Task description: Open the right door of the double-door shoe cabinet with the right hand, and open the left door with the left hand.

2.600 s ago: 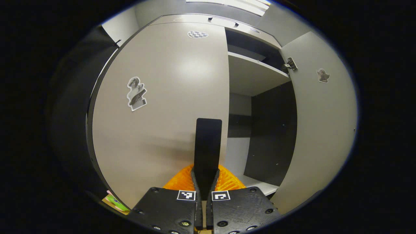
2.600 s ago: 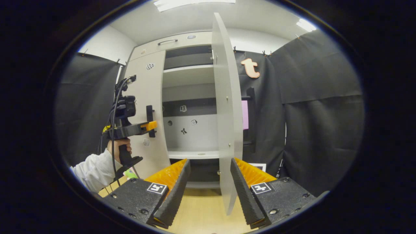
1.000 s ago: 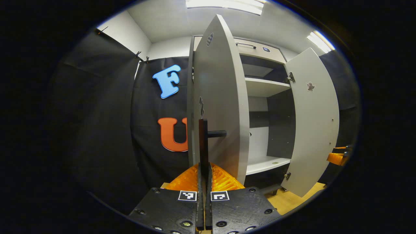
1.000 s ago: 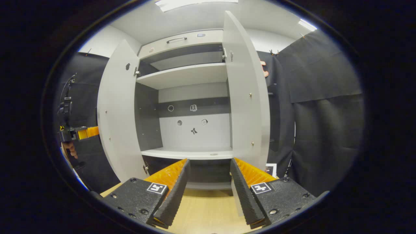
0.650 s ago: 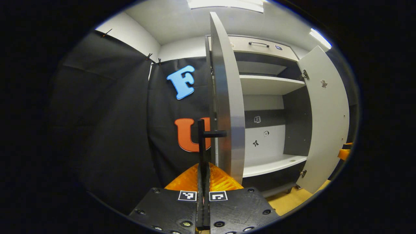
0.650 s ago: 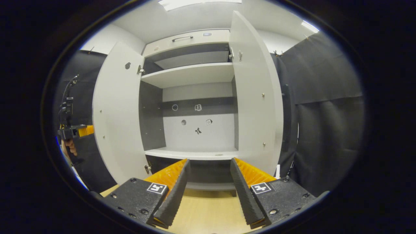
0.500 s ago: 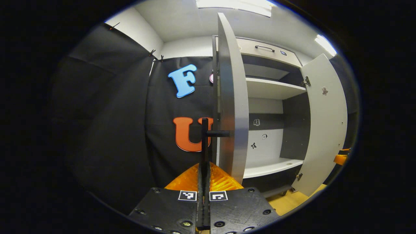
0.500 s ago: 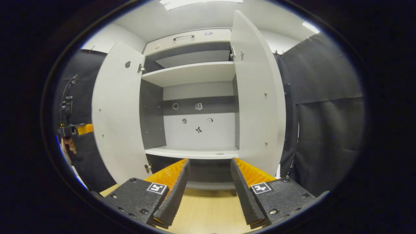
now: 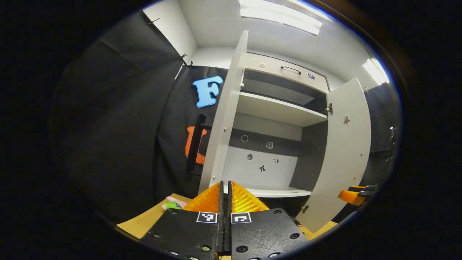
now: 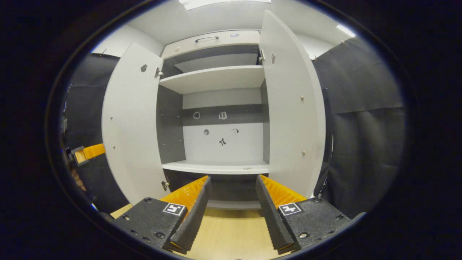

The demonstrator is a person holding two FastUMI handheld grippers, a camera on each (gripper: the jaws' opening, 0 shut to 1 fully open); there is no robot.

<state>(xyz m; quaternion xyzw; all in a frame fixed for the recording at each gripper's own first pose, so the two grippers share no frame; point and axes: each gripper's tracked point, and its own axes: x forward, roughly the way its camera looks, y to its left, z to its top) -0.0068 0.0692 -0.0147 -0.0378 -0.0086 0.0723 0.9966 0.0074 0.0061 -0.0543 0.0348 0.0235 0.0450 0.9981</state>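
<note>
Shoe cabinet (image 10: 216, 144) doors are both seen swung wide, and the account is begun from each gripper and carried outward. In the left gripper view, the left gripper (image 9: 224, 187) is seen at six o'clock with its two fingers pressed together and nothing caught between them. Just beyond its tips, toward twelve o'clock, the left door (image 9: 225, 115) is seen nearly edge-on, and its dark bar handle (image 9: 195, 144) is seen on the outer face at about ten o'clock, apart from the fingers. At seven o'clock a small pink and green object (image 9: 172, 204) is seen lying on the wooden floor (image 9: 144, 224). The open interior is seen toward two o'clock, with a pale shelf (image 9: 278, 110) above and several small stickers (image 9: 262, 168) on the back panel; the right door (image 9: 343, 151) is seen at three o'clock, and the right gripper (image 9: 355, 195) is seen past its lower edge at four o'clock. In the right gripper view, the right gripper (image 10: 231, 191) is seen at six o'clock with its fingers spread well apart and nothing held. Beyond them the cabinet's lower shelf (image 10: 216, 167) is seen, the left door (image 10: 131, 122) at nine o'clock, the right door (image 10: 292, 112) at two o'clock, and the left gripper (image 10: 86, 153) at the far nine o'clock edge.
</note>
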